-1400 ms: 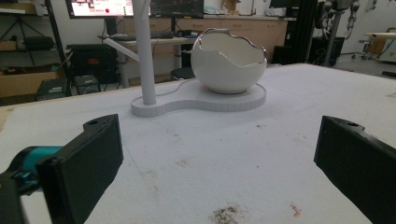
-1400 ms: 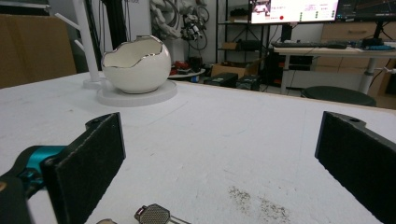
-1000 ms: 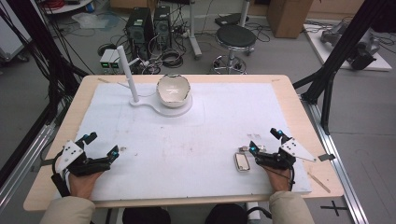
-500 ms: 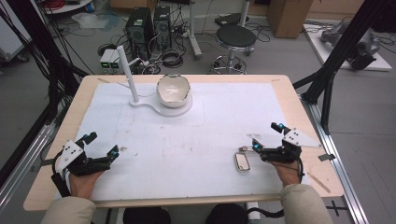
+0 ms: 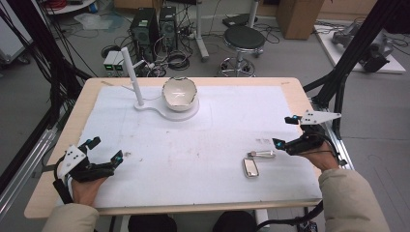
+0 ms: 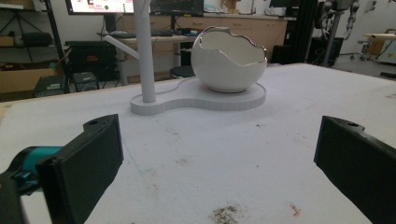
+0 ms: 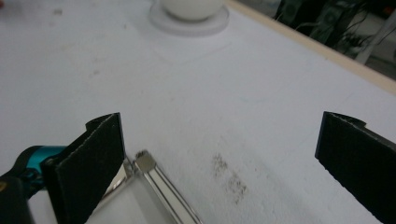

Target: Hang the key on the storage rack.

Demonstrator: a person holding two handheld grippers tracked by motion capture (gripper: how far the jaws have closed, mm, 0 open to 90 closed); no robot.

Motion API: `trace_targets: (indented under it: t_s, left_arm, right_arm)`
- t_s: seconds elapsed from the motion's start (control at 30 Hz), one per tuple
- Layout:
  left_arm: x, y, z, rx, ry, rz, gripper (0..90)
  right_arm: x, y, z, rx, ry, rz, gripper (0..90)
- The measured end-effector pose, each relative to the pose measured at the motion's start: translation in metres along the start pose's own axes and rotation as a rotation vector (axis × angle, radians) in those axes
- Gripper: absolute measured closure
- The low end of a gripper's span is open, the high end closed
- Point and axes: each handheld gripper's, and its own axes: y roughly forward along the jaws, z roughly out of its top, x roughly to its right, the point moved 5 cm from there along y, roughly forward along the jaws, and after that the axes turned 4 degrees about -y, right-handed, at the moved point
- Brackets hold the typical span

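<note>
Right gripper (image 5: 285, 131) sits near the table's right edge, jaws spread wide with nothing between them; the grey three-cornered plate (image 5: 319, 116) rides on top of it. Just to the left of its lower jaw tip lies a small shiny silver metal clip-like bar (image 5: 261, 154), flat on the white table cover (image 5: 217, 130), close to the jaw tip. In the right gripper view the bar (image 7: 161, 186) runs from beside the left jaw down toward the bottom edge; whether the jaw touches it I cannot tell. Just below the bar in the high view lies a small flat rounded-rectangle silver metal piece (image 5: 250, 167), near the bar; contact between the two I cannot tell. Left gripper (image 5: 102, 150) rests at the near left corner of the table, jaws wide apart too, empty, well apart from the silver items. Left gripper view looks across the stained cover at a white cracked-eggshell-shaped bowl with a silver rim (image 6: 229, 60) standing upright on a white flat figure-eight base (image 6: 201, 98); a white upright post with a side branch (image 6: 144, 51) rises from the same base, left of the bowl. In the high view this stand is at the far middle of the table, well apart from both grippers. Dark smudges mark the cover near each gripper.
</note>
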Motion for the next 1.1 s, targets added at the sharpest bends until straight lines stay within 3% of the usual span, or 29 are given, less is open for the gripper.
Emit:
trace_targets:
  t_s: [0.07, 0.23, 0.37, 0.6, 0.87, 1.0, 1.1]
  left_arm:
    - [0.0, 0.0, 0.0, 0.002, -0.006, 0.001, 1.7]
    - [0.0, 0.001, 0.0, -0.001, -0.003, 0.001, 1.7]
    - [0.0, 0.001, 0.0, -0.001, -0.004, -0.001, 1.7]
    - [0.0, 0.0, 0.0, 0.001, -0.002, -0.001, 1.7]
    - [0.0, -0.001, 0.0, 0.01, -0.004, -0.002, 1.7]
    - [0.0, -0.001, 0.0, 0.011, -0.006, -0.001, 1.7]
    - [0.0, -0.001, 0.0, 0.011, 0.001, -0.004, 1.7]
  right_arm:
    - [0.001, 0.003, -0.001, -0.053, -0.025, 0.022, 0.7]
    - [0.004, 0.009, -0.001, -0.111, -0.066, 0.057, 0.7]
    - [0.006, 0.016, -0.008, -0.242, -0.132, 0.091, 0.7]
    - [0.0, 0.034, -0.019, -0.37, -0.197, 0.161, 0.8]
    - [-0.003, 0.045, -0.028, -0.449, -0.193, 0.204, 0.8]
    - [-0.006, 0.051, -0.032, -0.507, -0.18, 0.247, 15.2]
    - [-0.006, 0.053, -0.035, -0.535, -0.184, 0.263, 20.9]
